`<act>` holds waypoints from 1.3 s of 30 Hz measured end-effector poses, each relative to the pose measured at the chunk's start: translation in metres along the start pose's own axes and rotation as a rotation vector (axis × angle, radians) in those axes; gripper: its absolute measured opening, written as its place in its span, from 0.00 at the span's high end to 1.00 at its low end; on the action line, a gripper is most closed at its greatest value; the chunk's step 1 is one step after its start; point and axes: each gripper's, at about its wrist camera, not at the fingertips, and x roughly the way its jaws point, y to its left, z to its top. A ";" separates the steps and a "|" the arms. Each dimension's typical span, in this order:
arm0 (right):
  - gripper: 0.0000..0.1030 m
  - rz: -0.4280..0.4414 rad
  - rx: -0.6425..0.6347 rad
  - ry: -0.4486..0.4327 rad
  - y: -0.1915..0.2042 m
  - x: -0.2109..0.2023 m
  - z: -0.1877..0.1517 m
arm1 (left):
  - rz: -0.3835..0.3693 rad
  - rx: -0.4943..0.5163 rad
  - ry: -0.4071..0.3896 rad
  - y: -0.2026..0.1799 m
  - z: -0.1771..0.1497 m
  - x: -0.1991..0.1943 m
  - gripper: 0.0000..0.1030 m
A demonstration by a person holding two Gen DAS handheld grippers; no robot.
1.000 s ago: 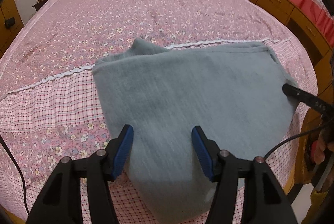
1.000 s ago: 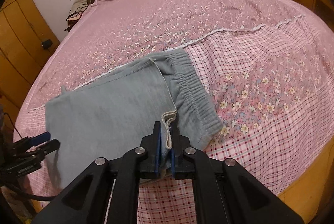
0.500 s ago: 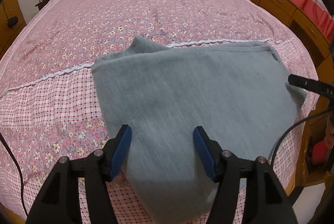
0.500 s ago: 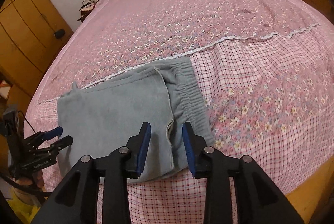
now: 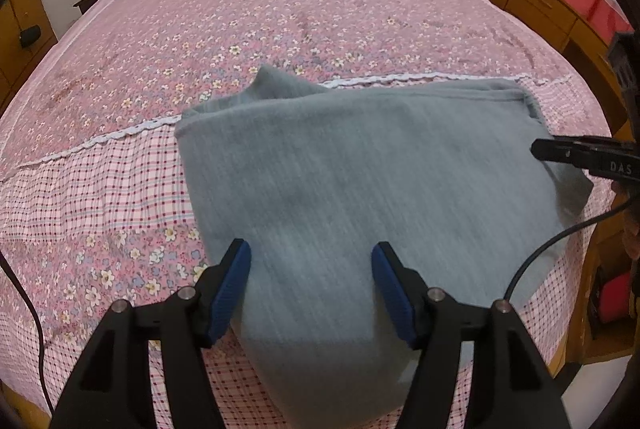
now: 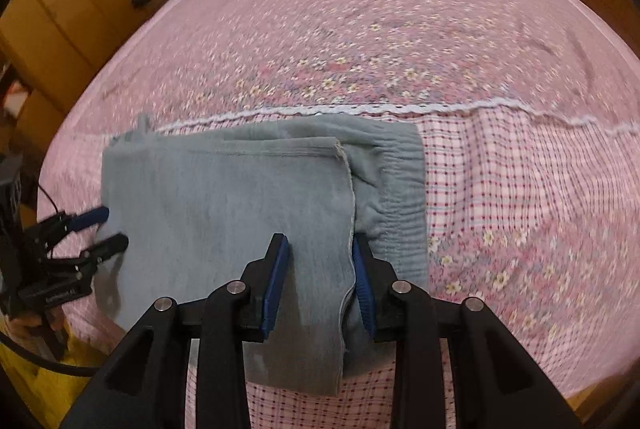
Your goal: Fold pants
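From the left wrist, the grey pants [image 5: 360, 189] lie folded on the near, checked part of a pink floral bedspread [image 5: 240, 9] — soft, fleecy knit, a rough rectangle running left to right across the view, its near edge drooping over the bed's side. The left gripper [image 5: 311, 281] hovers above that edge, blue ribbed pads spread wide, holding nothing.

From the right wrist, the gathered elastic waistband [image 6: 396, 189] lies at the right end, with a folded layer's pale-stitched hem just beside it. The right gripper [image 6: 320, 273] stands partly open, straddling that hem without pinching it.
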 end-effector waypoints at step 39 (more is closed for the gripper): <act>0.95 0.065 0.008 -0.233 0.024 -0.083 0.011 | 0.007 -0.054 -0.091 0.027 0.003 -0.035 0.33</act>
